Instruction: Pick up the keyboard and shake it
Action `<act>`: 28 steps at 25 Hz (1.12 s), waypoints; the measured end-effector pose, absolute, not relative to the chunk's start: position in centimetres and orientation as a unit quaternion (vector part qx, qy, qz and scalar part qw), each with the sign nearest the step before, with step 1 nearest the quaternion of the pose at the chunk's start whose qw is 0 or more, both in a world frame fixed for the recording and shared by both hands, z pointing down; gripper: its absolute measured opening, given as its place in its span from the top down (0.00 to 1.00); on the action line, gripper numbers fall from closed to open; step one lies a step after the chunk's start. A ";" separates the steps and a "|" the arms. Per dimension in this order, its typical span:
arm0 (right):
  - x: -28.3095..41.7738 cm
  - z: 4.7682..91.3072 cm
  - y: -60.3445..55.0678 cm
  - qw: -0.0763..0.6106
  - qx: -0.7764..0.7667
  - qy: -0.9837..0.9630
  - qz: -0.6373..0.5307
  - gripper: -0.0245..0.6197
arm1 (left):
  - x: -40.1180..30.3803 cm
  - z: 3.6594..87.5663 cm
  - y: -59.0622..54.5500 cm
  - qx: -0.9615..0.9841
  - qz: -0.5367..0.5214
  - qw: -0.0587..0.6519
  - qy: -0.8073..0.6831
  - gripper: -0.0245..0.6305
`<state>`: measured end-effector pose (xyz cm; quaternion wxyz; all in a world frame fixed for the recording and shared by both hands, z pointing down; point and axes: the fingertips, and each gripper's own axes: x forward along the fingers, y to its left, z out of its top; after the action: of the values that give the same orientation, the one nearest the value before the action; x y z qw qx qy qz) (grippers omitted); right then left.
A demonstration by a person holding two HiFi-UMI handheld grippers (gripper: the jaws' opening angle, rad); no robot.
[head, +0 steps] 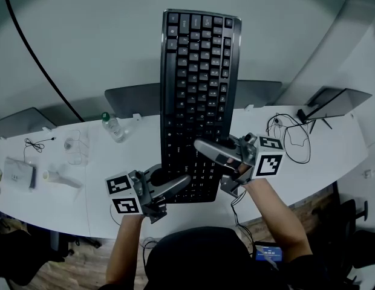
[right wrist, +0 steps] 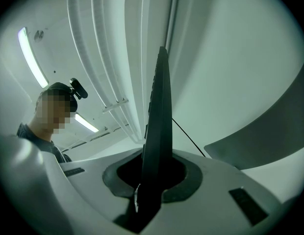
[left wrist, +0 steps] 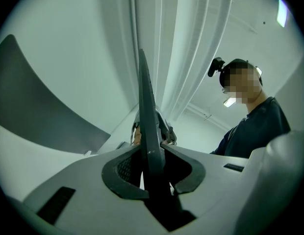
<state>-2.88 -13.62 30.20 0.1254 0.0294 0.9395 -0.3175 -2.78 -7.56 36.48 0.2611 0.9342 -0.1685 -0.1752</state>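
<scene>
Your keyboard point(head: 196, 89) is up in the air above the desk point(head: 332, 156), with its long axis running straight away from you. Both tongs are clamped shut on its near end: the left tongs point(head: 178, 183) at the near-left corner, the right tongs point(head: 205, 148) slightly further along the right edge. Most of its length overhangs past your grip. There is open room all round, and the bottle point(head: 114, 127) stands off to the left.

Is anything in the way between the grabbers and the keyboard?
Nothing visible is in the way. The left gripper and the right gripper are both clamped directly on the keyboard's near end, holding it up off the white table.
</scene>
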 end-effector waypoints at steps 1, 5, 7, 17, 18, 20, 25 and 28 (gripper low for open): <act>-2.9 30.2 -13.6 0.126 0.030 0.939 -0.317 0.84 | -2.8 36.5 -7.6 0.934 -0.176 0.263 -0.168 0.81; -2.9 30.2 -13.7 0.122 0.026 0.941 -0.313 0.84 | -2.8 36.6 -7.8 0.934 -0.179 0.257 -0.170 0.81; -2.9 30.2 -13.7 0.115 0.017 0.945 -0.305 0.84 | -2.9 36.7 -7.9 0.935 -0.180 0.246 -0.180 0.81; -2.7 30.4 -13.9 0.073 -0.008 0.962 -0.264 0.84 | -5.1 37.6 -8.4 0.940 -0.140 0.193 -0.244 0.76; -2.5 30.4 -14.0 0.066 -0.012 0.964 -0.258 0.84 | -5.2 37.6 -8.6 0.939 -0.135 0.188 -0.253 0.75; -2.2 30.6 -14.3 0.050 -0.021 0.968 -0.245 0.84 | -5.7 37.6 -9.2 0.937 -0.122 0.175 -0.277 0.75; -2.3 31.1 -14.7 0.011 -0.041 0.977 -0.211 0.84 | -7.7 37.1 -10.4 0.926 -0.099 0.133 -0.339 0.75; -2.5 31.7 -14.9 -0.022 -0.058 0.981 -0.182 0.84 | -8.4 36.5 -10.5 0.923 -0.084 0.108 -0.360 0.74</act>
<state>-2.49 -14.89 31.65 -0.0219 -0.0582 0.9814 -0.1817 -8.41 -10.53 36.50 0.1082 0.9227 -0.3603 -0.0844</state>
